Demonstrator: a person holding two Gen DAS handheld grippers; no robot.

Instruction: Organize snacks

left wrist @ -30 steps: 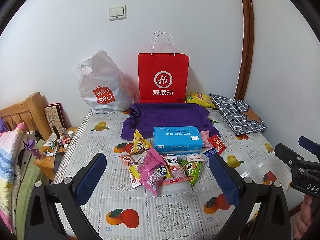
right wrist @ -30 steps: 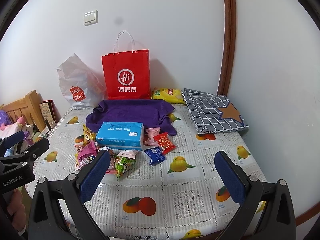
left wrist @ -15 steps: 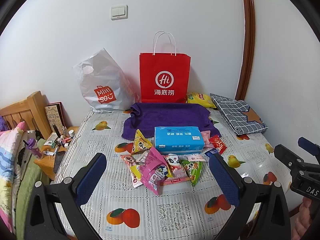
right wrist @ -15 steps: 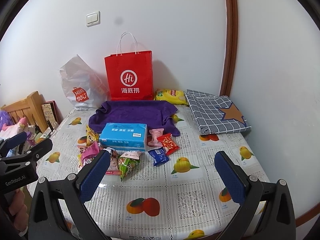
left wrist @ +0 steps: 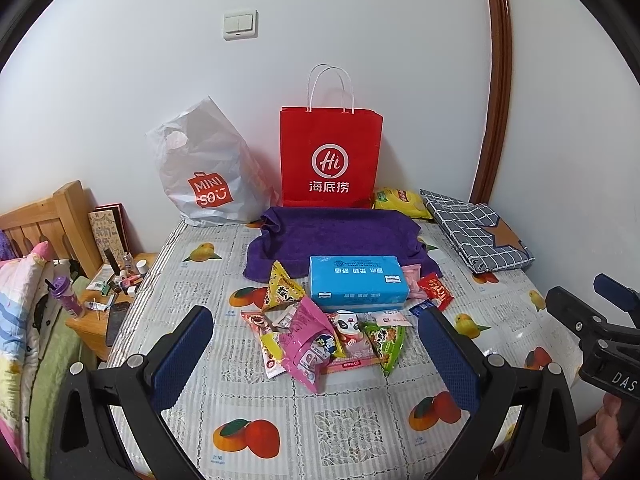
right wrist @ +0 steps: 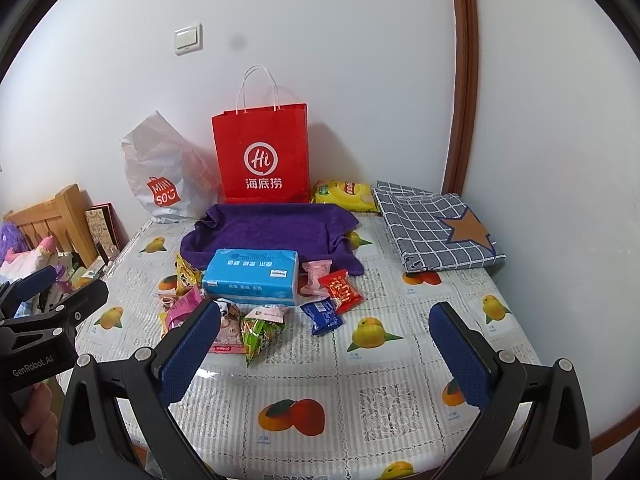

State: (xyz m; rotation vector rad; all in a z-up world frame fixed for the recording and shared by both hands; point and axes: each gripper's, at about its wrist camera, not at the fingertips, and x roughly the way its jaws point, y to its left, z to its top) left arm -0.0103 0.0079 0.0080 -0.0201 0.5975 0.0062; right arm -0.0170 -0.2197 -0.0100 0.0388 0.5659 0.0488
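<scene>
Several snack packets lie in a loose pile on the table: a pink packet (left wrist: 306,350), a green one (left wrist: 384,340), a yellow triangular one (left wrist: 282,290), a red one (right wrist: 340,291) and a blue one (right wrist: 322,316). A blue tissue pack (left wrist: 358,282) sits behind them, in front of a purple towel (left wrist: 340,236). My left gripper (left wrist: 316,354) is open and empty, hovering above the near side of the pile. My right gripper (right wrist: 324,356) is open and empty, above the table's front, right of the pile.
A red paper bag (left wrist: 330,158) and a white Miniso plastic bag (left wrist: 202,172) stand at the back wall. A yellow chip bag (right wrist: 346,196) and a folded checked cloth (right wrist: 436,228) lie back right. A cluttered nightstand (left wrist: 108,300) and bed are left of the table.
Both grippers have drifted slightly; the scene shifts a little in each view. Nothing was taken hold of or moved.
</scene>
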